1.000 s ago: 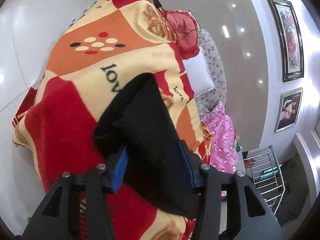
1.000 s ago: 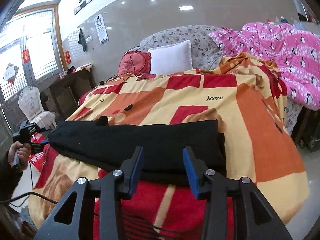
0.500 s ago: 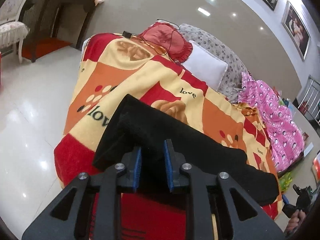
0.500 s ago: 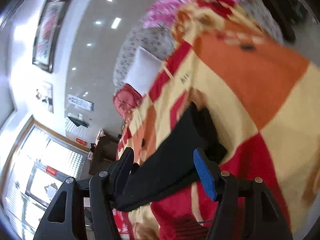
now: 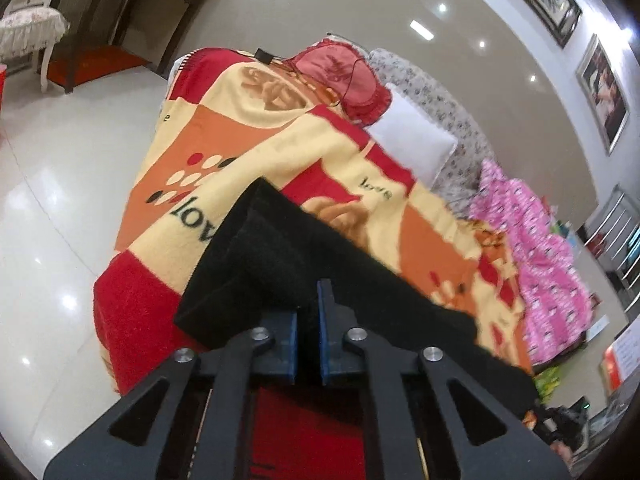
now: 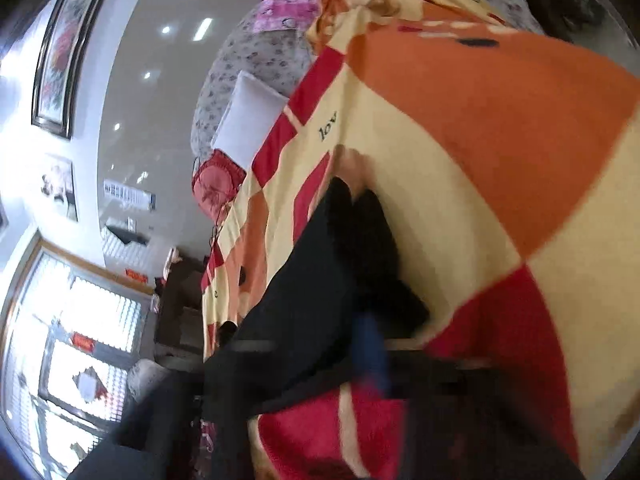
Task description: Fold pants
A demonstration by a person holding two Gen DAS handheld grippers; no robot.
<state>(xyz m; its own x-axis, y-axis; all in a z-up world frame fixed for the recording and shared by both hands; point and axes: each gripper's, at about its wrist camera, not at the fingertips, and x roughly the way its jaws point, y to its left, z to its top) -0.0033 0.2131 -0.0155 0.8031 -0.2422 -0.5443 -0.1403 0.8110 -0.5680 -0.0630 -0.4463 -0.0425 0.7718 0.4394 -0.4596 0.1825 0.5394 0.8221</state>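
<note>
Black pants (image 5: 288,248) lie folded lengthwise across a red, orange and cream blanket (image 5: 240,140) on a bed. My left gripper (image 5: 308,320) is at their near end. Its blue pads are closing to a narrow gap with a ridge of black cloth pinched between them. The right wrist view is rolled sideways and blurred. There the pants (image 6: 316,288) run down to my right gripper (image 6: 372,352). One blue pad shows against the black cloth. Its jaws are closing on that end of the pants, and the other finger is lost in the blur.
A white pillow (image 5: 412,144) and a red cushion (image 5: 344,80) lie at the head of the bed. A pink quilt (image 5: 540,264) is heaped beyond the far side. A dark table (image 5: 132,8) and a white chair (image 5: 28,28) stand on glossy floor (image 5: 52,200).
The left jaws have come together on the pants' edge. The right gripper rolled sideways and dropped towards the other end of the pants, where its jaws widened and then closed.
</note>
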